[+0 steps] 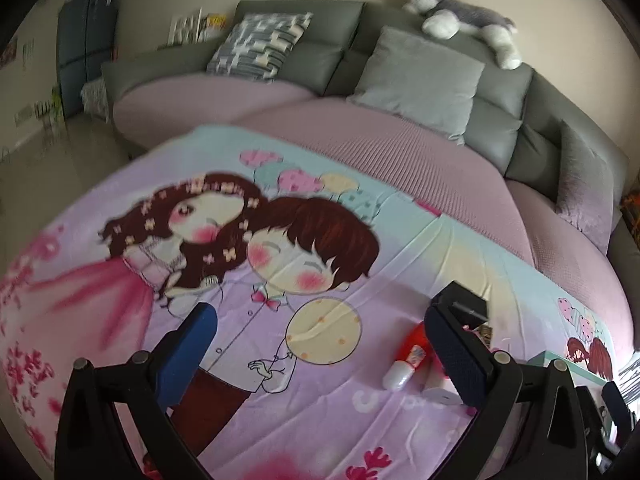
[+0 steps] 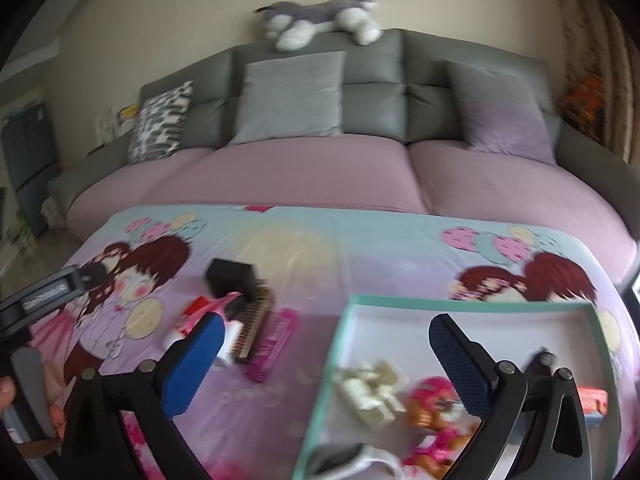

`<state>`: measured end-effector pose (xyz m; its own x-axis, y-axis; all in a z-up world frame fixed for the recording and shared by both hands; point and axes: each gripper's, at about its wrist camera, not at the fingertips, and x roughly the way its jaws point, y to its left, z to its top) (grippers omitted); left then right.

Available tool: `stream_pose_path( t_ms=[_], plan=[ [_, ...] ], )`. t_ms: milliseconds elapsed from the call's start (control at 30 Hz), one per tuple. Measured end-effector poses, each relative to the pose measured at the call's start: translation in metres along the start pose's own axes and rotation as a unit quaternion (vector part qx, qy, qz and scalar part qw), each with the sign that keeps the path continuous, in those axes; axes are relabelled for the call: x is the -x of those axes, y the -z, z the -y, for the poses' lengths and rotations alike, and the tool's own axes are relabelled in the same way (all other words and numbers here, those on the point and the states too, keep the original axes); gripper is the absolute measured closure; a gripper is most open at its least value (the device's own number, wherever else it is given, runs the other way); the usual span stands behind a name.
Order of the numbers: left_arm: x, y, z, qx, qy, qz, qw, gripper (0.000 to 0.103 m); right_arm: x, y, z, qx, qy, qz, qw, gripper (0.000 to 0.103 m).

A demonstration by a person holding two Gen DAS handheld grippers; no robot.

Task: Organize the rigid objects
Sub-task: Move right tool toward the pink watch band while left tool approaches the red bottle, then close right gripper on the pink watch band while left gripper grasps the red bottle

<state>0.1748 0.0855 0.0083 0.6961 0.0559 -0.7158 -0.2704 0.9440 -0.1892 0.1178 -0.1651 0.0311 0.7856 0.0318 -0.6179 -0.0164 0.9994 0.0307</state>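
Rigid objects: loose pile on the cartoon-print cloth, left of the teal tray.
Right view only: pink comb, long axis toward the sofa.
Left tool: released, empty.
Right tool: released, empty, above tray.

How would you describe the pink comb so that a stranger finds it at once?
Start at the teal-rimmed tray on the cartoon sheet. To its left lies a cluster of loose items. The pink comb is the nearest of them to the tray, beside the brown brush, flat and bright magenta.
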Motion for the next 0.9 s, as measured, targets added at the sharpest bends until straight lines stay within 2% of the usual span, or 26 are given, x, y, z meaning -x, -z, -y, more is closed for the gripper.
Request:
stream_pose_path(
  t_ms=[267, 333, 500, 567, 733, 833, 900],
  plan=[
    [-0.033, 0.006, -0.008, -0.009, -0.035, -0.039, 0.9986, 0.000, -0.033, 0.002, -0.039, 0.017, -0.035, -0.037, 0.999, 0.016],
    [-0.035, 0.006, -0.014, 0.000, -0.034, -0.046, 0.9984, 0.000, -0.043, 0.002, -0.048, 0.021, -0.040, -0.048, 0.998, 0.021],
    [-0.043, 0.007, -0.021, 0.015, -0.007, -0.053, 0.9985, 0.000, -0.065, 0.005, -0.068, 0.028, -0.056, -0.073, 0.995, 0.022],
    [-0.049, 0.010, -0.021, 0.015, -0.003, -0.068, 0.9976, 0.000, -0.073, 0.009, -0.077, 0.049, -0.047, -0.081, 0.994, 0.022],
    [-0.058, 0.013, -0.025, 0.016, -0.019, -0.093, 0.9953, 0.000, -0.089, 0.012, -0.087, 0.077, -0.026, -0.095, 0.992, 0.023],
    [-0.061, 0.015, -0.026, 0.022, -0.004, -0.103, 0.9944, 0.000, -0.095, 0.012, -0.092, 0.093, -0.014, -0.099, 0.991, 0.023],
    [-0.062, 0.016, -0.024, 0.019, 0.005, -0.107, 0.9941, 0.000, -0.100, 0.013, -0.096, 0.103, -0.012, -0.103, 0.989, 0.028]
  ],
)
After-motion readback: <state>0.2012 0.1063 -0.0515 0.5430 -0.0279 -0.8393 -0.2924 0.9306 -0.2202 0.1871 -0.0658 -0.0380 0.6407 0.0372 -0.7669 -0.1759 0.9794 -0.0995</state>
